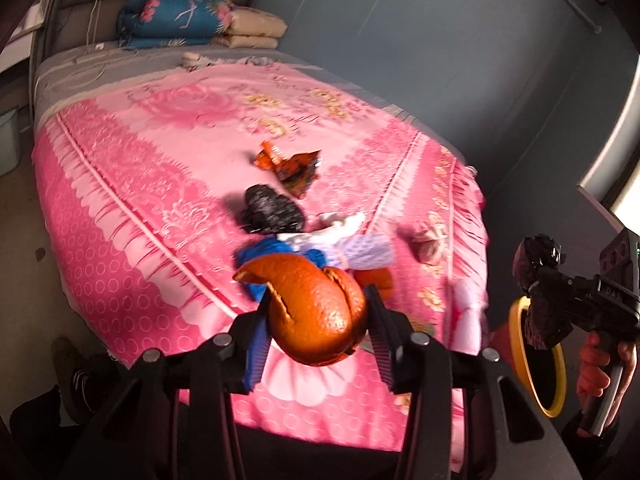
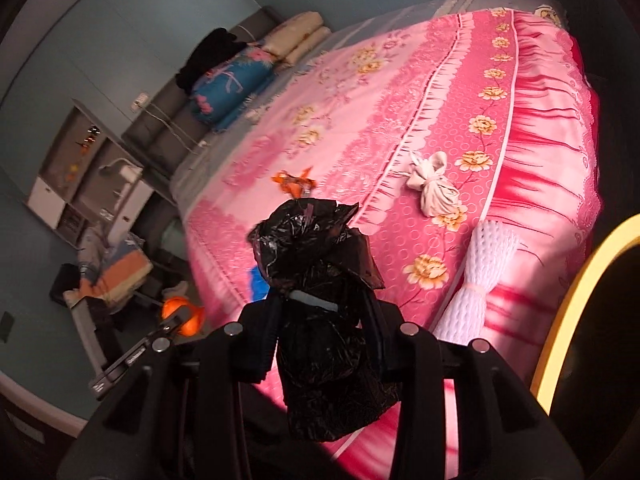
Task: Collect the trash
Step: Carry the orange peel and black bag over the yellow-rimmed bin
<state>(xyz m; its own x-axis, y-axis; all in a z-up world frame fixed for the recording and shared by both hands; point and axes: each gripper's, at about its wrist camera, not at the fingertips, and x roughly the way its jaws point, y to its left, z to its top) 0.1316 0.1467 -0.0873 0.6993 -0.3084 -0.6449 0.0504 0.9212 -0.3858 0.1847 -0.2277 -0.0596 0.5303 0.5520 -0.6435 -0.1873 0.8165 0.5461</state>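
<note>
Orange peel [image 1: 316, 312] sits closest to the left wrist camera, clamped between the two fingers of the left gripper [image 1: 318, 322], lifted above the near edge of the pink bedspread [image 1: 140, 200]. Beyond the peel on that bedspread lie a blue scrap [image 1: 276, 252], a white foam net [image 1: 368, 254], a dark crumpled lump [image 1: 272, 210] and, farther still, an orange snack wrapper [image 1: 290, 166]. A small pale bundle [image 1: 426, 242] rests right of the peel, near the bedspread's fringe. Off the bedspread's right edge, a hand [image 1: 600, 368] carries the right gripper [image 1: 538, 292], which grips a black plastic bag [image 1: 536, 264] beside a yellow-rimmed bin [image 1: 520, 316].

From the right wrist camera, the black plastic bag [image 2: 320, 280] fills the foreground, pinched between the right gripper [image 2: 324, 304] fingers just above the bedspread's [image 2: 400, 100] corner. On the bedspread stay a knotted white cloth bundle [image 2: 434, 186], the foam net [image 2: 480, 280] and the snack wrapper [image 2: 294, 182]. The bin's yellow rim [image 2: 576, 300] stands right of the bedspread.

Judging by this, two pieces are in hand but not yet binned, and at least five remain on the bedspread.
</note>
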